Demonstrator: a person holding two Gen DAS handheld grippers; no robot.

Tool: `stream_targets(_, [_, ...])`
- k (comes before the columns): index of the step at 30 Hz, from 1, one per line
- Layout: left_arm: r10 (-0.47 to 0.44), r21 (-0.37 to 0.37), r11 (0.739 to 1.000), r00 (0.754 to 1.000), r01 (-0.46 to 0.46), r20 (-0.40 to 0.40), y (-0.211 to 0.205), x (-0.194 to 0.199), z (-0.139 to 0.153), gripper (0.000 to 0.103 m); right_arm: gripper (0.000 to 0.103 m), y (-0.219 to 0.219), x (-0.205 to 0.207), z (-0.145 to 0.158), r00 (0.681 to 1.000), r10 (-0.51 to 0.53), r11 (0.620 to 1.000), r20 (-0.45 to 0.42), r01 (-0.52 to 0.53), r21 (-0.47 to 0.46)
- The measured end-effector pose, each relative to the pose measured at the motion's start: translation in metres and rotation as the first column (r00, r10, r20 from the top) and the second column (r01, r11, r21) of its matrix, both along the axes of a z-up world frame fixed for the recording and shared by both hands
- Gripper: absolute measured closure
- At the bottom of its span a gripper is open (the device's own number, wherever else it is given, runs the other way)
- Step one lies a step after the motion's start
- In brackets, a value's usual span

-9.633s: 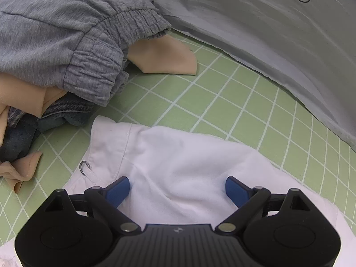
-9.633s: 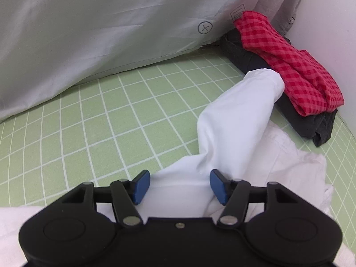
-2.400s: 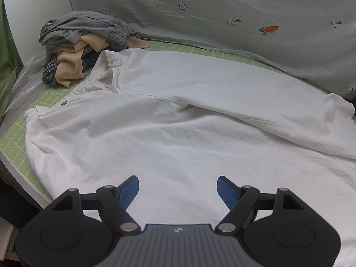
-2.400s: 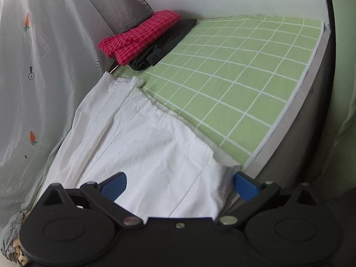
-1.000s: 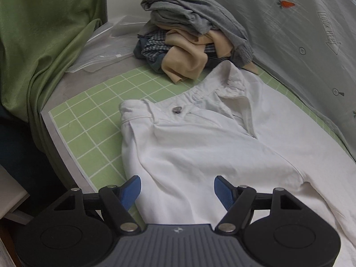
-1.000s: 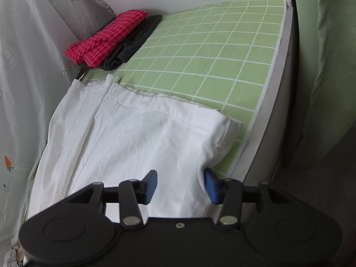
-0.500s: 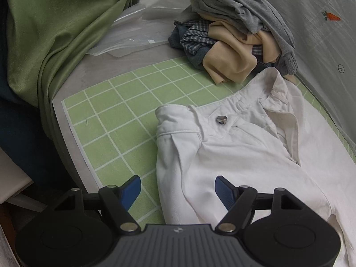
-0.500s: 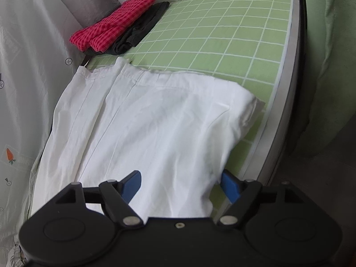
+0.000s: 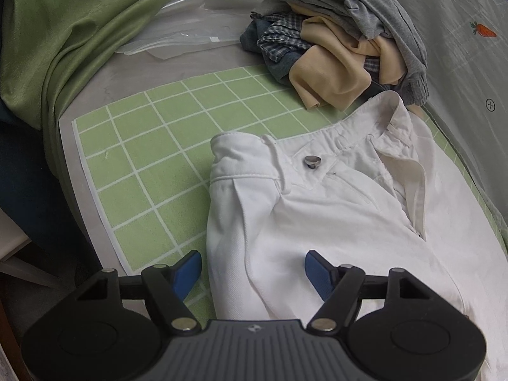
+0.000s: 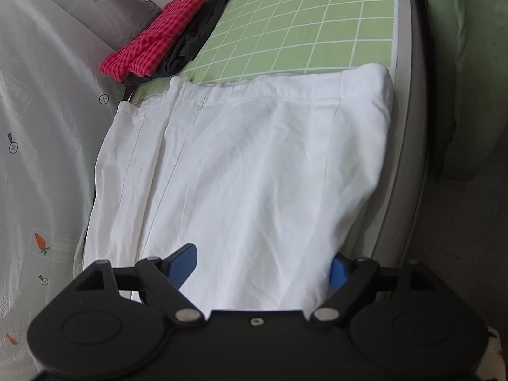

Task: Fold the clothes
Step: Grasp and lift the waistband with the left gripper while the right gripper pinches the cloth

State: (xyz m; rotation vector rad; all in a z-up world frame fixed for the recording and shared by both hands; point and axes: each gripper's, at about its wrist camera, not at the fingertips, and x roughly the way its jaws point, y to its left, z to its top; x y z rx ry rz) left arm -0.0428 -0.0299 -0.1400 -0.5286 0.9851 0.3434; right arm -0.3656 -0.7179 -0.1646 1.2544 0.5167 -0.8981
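White trousers (image 9: 333, 209) lie flat on the green grid mat (image 9: 152, 158). In the left wrist view the waistband with a metal button (image 9: 312, 160) points away from me. My left gripper (image 9: 254, 270) is open, its blue pads either side of the trousers' near left edge, holding nothing. In the right wrist view the trouser legs (image 10: 247, 165) stretch to their hems by the table's right edge. My right gripper (image 10: 260, 266) is open over the near leg cloth, and its right pad is partly hidden by the fabric.
A pile of grey, beige and checked clothes (image 9: 343, 38) sits beyond the waistband. A folded red checked garment (image 10: 155, 38) on a dark one (image 10: 197, 38) lies at the far end. A grey carrot-print sheet (image 10: 41, 127) and a green curtain (image 9: 63, 38) flank the table.
My left gripper moved nearer the waistband's left side and stayed open. My right gripper, half shut on the leg cloth a second ago, opened wide, and the leg lies flatter to the table edge.
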Motion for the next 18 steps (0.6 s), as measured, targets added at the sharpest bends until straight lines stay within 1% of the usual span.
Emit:
stream_targets(1, [0.001, -0.006, 1.000, 1.000, -0.001, 0.002, 0.000, 0.001, 0.000, 0.044, 0.019, -0.002, 0.001, 0.002, 1.000, -0.007, 1.000, -0.010, 0.007, -0.015])
stream_targets(2, [0.003, -0.010, 1.000, 1.000, -0.003, 0.003, -0.001, 0.002, 0.000, 0.049, 0.023, -0.004, 0.002, 0.003, 1.000, -0.014, 0.999, -0.021, 0.013, -0.031])
stream_targets(3, [0.003, -0.012, 1.000, 1.000, -0.003, 0.005, -0.002, 0.002, 0.000, 0.061, 0.028, -0.006, 0.004, 0.005, 0.999, -0.021, 0.999, -0.033, 0.020, -0.047])
stream_targets(4, [0.002, -0.010, 1.000, 1.000, -0.002, 0.002, -0.003, 0.003, 0.000, 0.069, 0.032, -0.008, 0.005, 0.007, 0.999, -0.029, 0.998, -0.044, 0.026, -0.063])
stream_targets(5, [0.001, -0.005, 1.000, 1.000, -0.001, -0.003, -0.003, 0.003, 0.001, 0.087, 0.043, -0.010, 0.006, 0.009, 0.998, -0.037, 0.996, -0.055, 0.032, -0.079])
stream_targets(6, [-0.005, -0.006, 1.000, 1.000, 0.005, -0.003, -0.004, 0.003, 0.001, 0.090, 0.054, -0.012, 0.008, 0.010, 0.997, -0.045, 0.995, -0.066, 0.038, -0.095])
stream_targets(7, [-0.009, -0.007, 1.000, 1.000, 0.009, 0.002, -0.004, 0.003, 0.002, 0.094, 0.059, -0.015, 0.008, 0.012, 0.997, -0.041, 0.994, -0.058, 0.035, -0.102])
stream_targets(8, [-0.009, -0.004, 1.000, 1.000, 0.009, 0.012, -0.005, 0.002, 0.005, 0.096, 0.073, -0.017, 0.008, 0.015, 0.998, -0.038, 0.994, -0.043, 0.033, -0.108])
stream_targets(9, [-0.008, 0.002, 1.000, 1.000, 0.008, 0.022, -0.006, 0.001, 0.008, 0.098, 0.089, -0.020, 0.008, 0.018, 0.999, -0.035, 0.993, -0.027, 0.031, -0.115])
stream_targets(10, [-0.006, 0.008, 1.000, 0.999, 0.006, 0.032, -0.007, 0.000, 0.012, 0.098, 0.093, -0.022, 0.009, 0.022, 0.999, -0.035, 0.992, -0.021, 0.032, -0.118])
stream_targets(11, [0.001, 0.014, 1.000, 0.999, -0.002, 0.047, -0.008, -0.001, 0.017, 0.099, 0.099, -0.024, 0.009, 0.028, 0.999, -0.041, 0.991, -0.011, 0.039, -0.128])
stream_targets(13, [0.015, 0.016, 1.000, 0.996, -0.016, 0.092, -0.009, -0.003, 0.032, 0.099, 0.100, -0.027, 0.007, 0.042, 0.997, -0.054, 0.987, 0.058, 0.062, -0.147])
stream_targets(15, [0.028, 0.013, 0.999, 0.988, -0.030, 0.154, -0.011, -0.004, 0.051, 0.099, 0.100, -0.030, 0.009, 0.059, 0.990, -0.053, 0.982, 0.131, 0.075, -0.172])
stream_targets(18, [0.043, 0.021, 0.999, 0.971, -0.049, 0.234, -0.014, -0.003, 0.082, 0.099, 0.101, -0.033, 0.017, 0.095, 0.979, -0.021, 0.962, 0.202, 0.075, -0.264])
